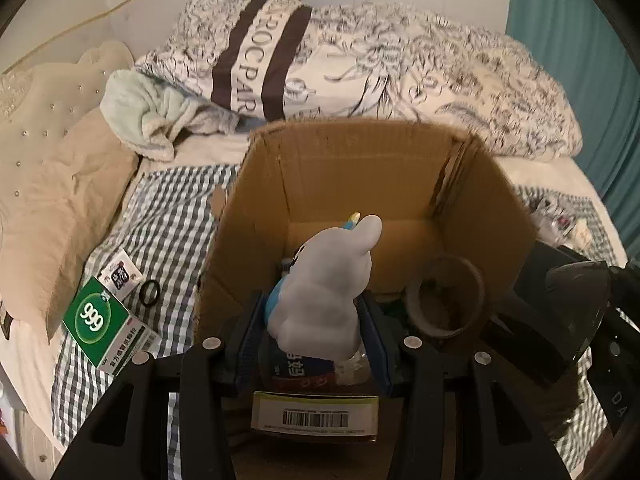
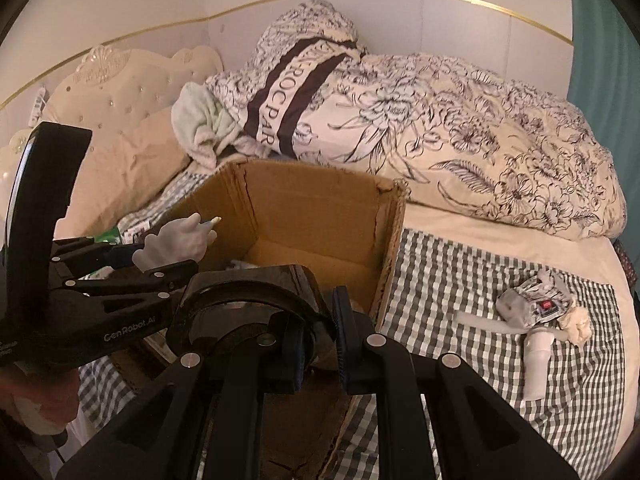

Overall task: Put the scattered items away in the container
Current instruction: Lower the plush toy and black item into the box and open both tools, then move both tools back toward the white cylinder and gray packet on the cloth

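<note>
1. Cardboard box, brown and open-topped, sits on your grey-and-white checked bedsheet, both claws over it.
2. Your left gripper clamps a pale grey rabbit-shaped toy figure above the box's near end.
3. Your right gripper is pinched narrow on a black rounded device at the box's near rim.
4. Brown tape roll lies inside already.
5. Green "999" medicine box and black ring wait on the sheet; white plastic bottle lies well apart.
</note>
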The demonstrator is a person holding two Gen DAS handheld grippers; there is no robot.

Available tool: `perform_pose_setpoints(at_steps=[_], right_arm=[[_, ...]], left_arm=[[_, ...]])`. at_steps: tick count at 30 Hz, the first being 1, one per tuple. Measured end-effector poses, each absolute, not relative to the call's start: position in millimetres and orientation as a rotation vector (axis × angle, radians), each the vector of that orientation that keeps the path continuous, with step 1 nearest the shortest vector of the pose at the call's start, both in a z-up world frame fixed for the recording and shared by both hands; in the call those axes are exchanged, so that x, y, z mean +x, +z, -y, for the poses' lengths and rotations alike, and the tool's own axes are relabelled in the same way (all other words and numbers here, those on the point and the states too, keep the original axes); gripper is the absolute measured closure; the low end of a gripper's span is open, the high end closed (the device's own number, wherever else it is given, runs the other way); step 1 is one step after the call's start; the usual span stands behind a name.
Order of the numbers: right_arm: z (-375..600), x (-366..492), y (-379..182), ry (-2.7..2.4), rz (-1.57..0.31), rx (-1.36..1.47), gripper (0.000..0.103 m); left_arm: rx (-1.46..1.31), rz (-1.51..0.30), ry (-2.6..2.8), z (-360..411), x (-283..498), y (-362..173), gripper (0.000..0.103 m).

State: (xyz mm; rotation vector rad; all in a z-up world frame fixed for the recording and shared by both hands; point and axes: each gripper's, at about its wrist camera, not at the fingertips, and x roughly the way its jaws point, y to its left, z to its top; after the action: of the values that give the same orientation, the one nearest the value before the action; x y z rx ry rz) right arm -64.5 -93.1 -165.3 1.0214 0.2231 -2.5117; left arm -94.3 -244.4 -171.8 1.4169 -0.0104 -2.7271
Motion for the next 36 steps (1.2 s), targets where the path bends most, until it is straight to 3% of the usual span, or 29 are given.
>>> perform_pose_setpoints(at_steps=[14, 20, 36], right_arm=[[95.8, -72.1, -182.9, -2.476, -0.231, 1.093, 0.088], [87.8, -67.2, -173.4, -2.503, -0.207, 1.064, 0.078], [66.2, -36.1, -130.2, -2.56, -0.153, 0.934, 0.078]], left_arm=[[1.468, 0.023, -2.698, 241.8, -100.4, -183.2, 0.052], [1.411, 0.009, -2.716, 241.4, -95.4, -167.3, 0.045], [1.25, 0.013, -2.784, 225.6, -68.9, -116.7, 0.037]])
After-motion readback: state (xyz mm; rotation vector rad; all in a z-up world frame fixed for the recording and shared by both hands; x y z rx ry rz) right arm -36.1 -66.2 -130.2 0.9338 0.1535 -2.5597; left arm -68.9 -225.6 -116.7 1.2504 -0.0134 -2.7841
